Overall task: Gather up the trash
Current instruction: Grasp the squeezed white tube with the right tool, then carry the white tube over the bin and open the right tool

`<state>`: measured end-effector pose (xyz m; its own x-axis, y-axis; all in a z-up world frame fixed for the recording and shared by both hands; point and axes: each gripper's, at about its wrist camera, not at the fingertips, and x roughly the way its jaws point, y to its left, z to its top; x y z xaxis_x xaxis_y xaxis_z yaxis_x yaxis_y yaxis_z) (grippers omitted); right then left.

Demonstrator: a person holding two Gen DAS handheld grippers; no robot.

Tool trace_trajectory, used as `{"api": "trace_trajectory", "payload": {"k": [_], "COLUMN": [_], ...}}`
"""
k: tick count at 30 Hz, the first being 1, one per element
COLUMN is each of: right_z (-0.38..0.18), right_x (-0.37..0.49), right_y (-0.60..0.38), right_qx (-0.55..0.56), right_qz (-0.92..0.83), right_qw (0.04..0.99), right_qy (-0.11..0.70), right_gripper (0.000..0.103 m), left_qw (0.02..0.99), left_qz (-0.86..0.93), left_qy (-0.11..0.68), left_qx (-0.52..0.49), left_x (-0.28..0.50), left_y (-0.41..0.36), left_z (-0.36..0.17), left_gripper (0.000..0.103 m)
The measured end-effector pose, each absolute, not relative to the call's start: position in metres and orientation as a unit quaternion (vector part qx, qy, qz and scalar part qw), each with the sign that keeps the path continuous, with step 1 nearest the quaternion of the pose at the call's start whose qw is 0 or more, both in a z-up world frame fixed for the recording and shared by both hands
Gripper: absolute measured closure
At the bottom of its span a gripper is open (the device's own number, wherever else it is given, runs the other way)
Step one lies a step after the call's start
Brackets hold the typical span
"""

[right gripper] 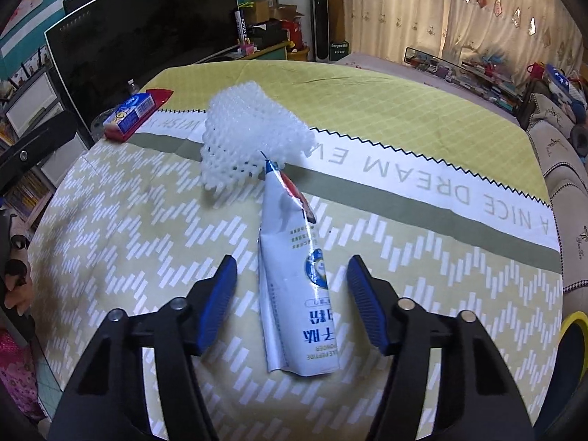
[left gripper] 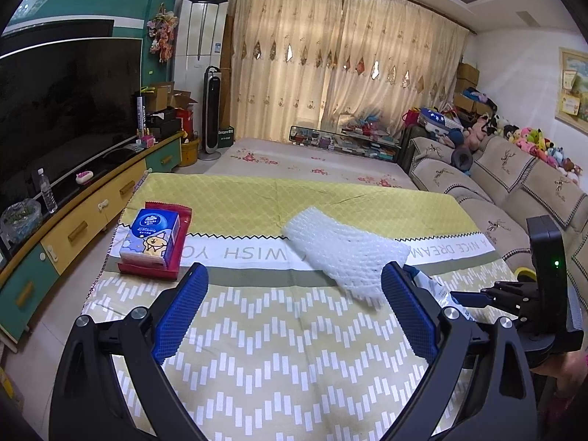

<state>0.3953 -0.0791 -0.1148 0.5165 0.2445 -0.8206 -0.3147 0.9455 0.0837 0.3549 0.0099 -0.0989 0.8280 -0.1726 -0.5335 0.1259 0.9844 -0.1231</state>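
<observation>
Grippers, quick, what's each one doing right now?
Left gripper: open, holding nothing, facing the foam net.
Right gripper: open, jaws either side of the milk powder packet, not gripping it.

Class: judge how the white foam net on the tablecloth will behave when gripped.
The white foam net is open mesh, so probably very light and squashy. It lies curled and sagging, suggesting it would flop. A push might slide it across the tablecloth.
</observation>
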Motion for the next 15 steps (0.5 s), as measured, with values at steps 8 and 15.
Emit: {"api": "trace_trajectory", "payload": {"k": [8, 15], "right_z": [-0.114, -0.106], "right_x": [0.396, 0.392], "right_y": [-0.086, -0.102], "right_qx": [-0.024, 0.000], "right_qz": [0.163, 0.160], "right_qw": [0.872, 0.879], "right_qy": [0.461, 0.450], "right_gripper": [0.078, 0.079], "left_qw": [0.956, 0.955], "left_qz": [-0.077, -0.077], "left_qy": [0.282, 0.284], "left_qx": [-0.034, -0.028], "left_x": [0.352, 0.351], "left_y": [0.006, 0.002], "left_z": [-0.099, -0.100], "left_gripper": [0.009, 0.009]}}
